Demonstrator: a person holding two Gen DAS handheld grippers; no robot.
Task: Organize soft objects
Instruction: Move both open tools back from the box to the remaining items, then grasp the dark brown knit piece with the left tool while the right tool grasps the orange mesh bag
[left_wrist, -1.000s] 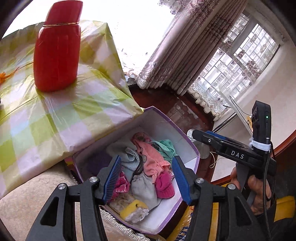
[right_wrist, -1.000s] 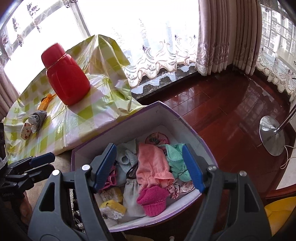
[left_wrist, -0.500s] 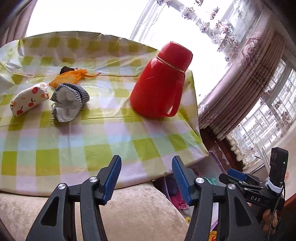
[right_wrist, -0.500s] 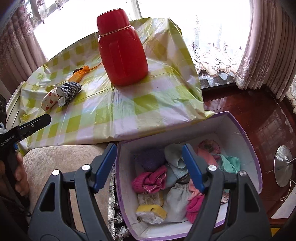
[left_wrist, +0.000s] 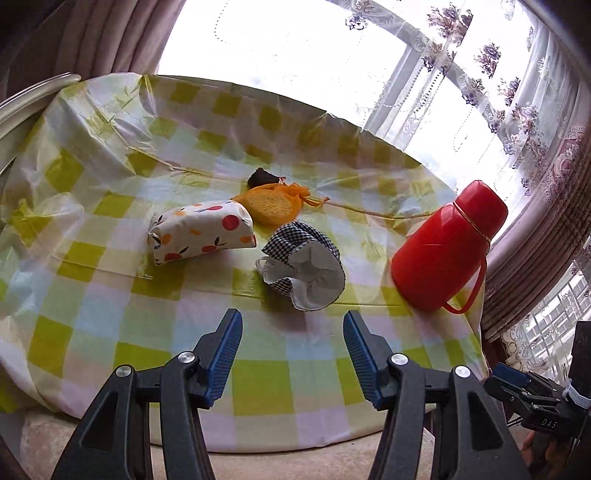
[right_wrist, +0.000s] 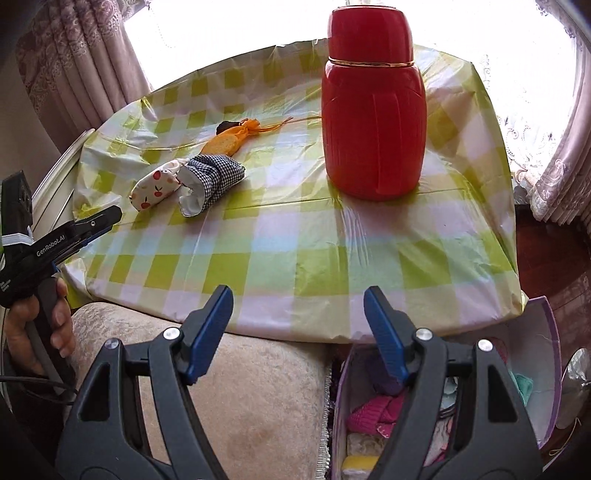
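Left gripper (left_wrist: 291, 354) and right gripper (right_wrist: 297, 332) gape empty, seemingly level, facing the checked pouch (left_wrist: 303, 273).

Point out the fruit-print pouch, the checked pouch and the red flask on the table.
fruit-print pouch (left_wrist: 201, 232), left wrist view, middle of its long side.
checked pouch (left_wrist: 306, 267), left wrist view, white lining at its open mouth.
red flask (right_wrist: 373, 122), right wrist view, ribbed body.

Right gripper (right_wrist: 297, 332) hangs agape over the checked tablecloth's (right_wrist: 280, 254) near edge, red flask (right_wrist: 373, 110) beyond
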